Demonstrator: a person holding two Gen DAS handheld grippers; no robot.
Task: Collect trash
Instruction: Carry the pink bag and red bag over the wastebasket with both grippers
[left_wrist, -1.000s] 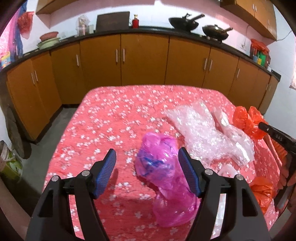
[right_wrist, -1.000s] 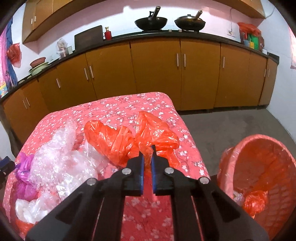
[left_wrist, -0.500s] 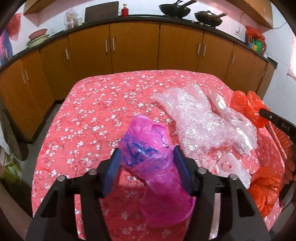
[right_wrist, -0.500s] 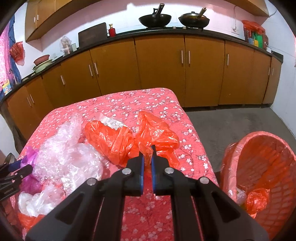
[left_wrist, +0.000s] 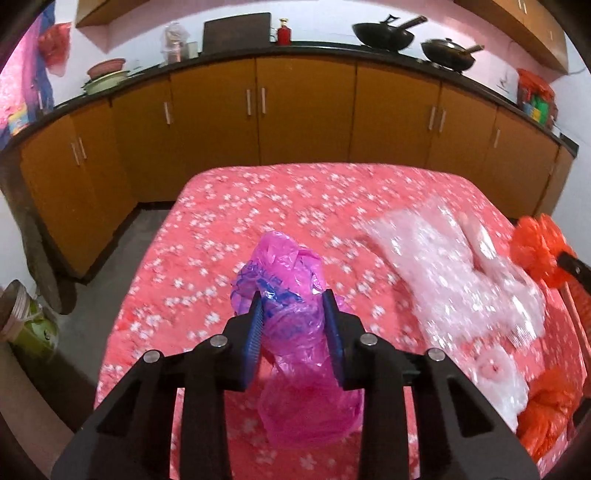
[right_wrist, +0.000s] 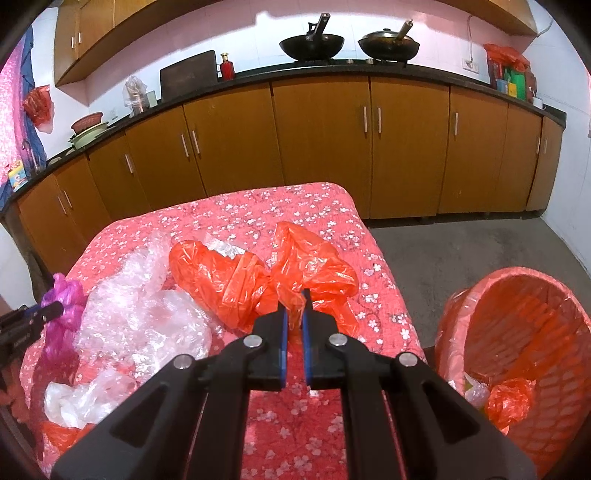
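The left hand-held gripper (left_wrist: 293, 317) holds the pink bag (left_wrist: 291, 295) between its fingers; the right hand-held gripper (right_wrist: 292, 317) grips the orange bag (right_wrist: 306, 273) near the basket (right_wrist: 524, 354).

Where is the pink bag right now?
The pink bag is squeezed between the left gripper's blue fingers over the flowery table, left of the clear plastic pile.

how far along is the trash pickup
Done: an orange bag and scraps already lie in the basket. In hand: left gripper clamps the pink bag; right gripper pinches the orange bags. Left: clear plastic on the table.
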